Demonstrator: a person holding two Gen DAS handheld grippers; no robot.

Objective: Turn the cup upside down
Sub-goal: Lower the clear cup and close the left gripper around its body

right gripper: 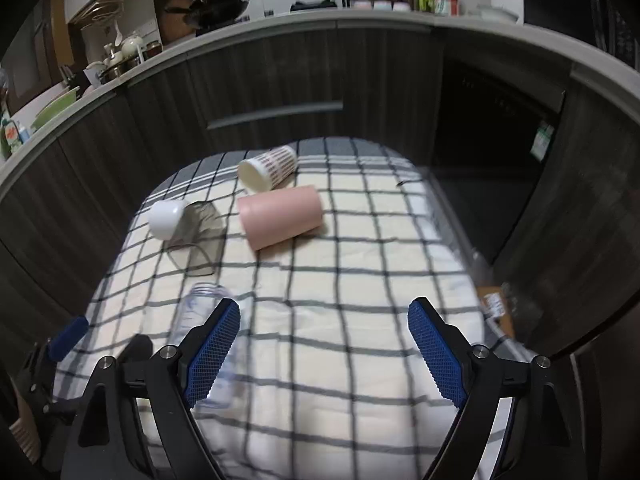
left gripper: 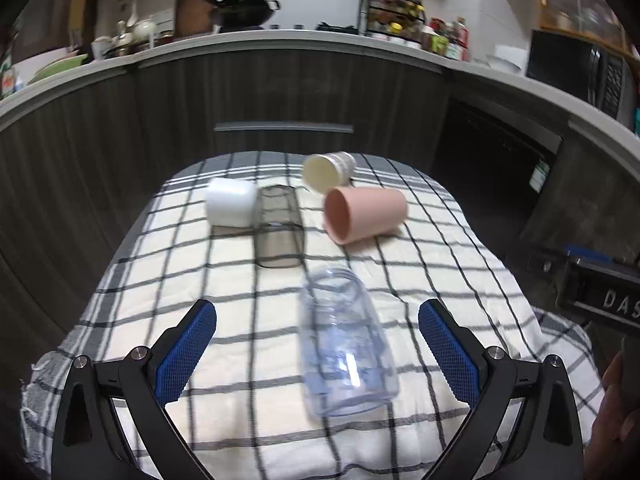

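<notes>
Several cups lie on their sides on a checked cloth (left gripper: 224,320). A clear bluish cup (left gripper: 346,340) lies nearest, between my left gripper's (left gripper: 318,318) open blue fingers, mouth away from me. A pink cup (left gripper: 362,214), a cream patterned cup (left gripper: 326,172), a smoky grey cup (left gripper: 278,236) and a white cup (left gripper: 232,202) lie farther back. My right gripper (right gripper: 324,320) is open and empty above the cloth; the clear cup (right gripper: 204,316) is just left of its left finger. The pink cup (right gripper: 280,216) lies ahead of it.
Dark wood cabinets (left gripper: 280,96) with a cluttered counter (left gripper: 280,34) curve behind the table. A dark appliance (left gripper: 492,148) stands at the back right. The other gripper's body (left gripper: 600,304) shows at the right edge, and the left gripper (right gripper: 64,340) at the left edge.
</notes>
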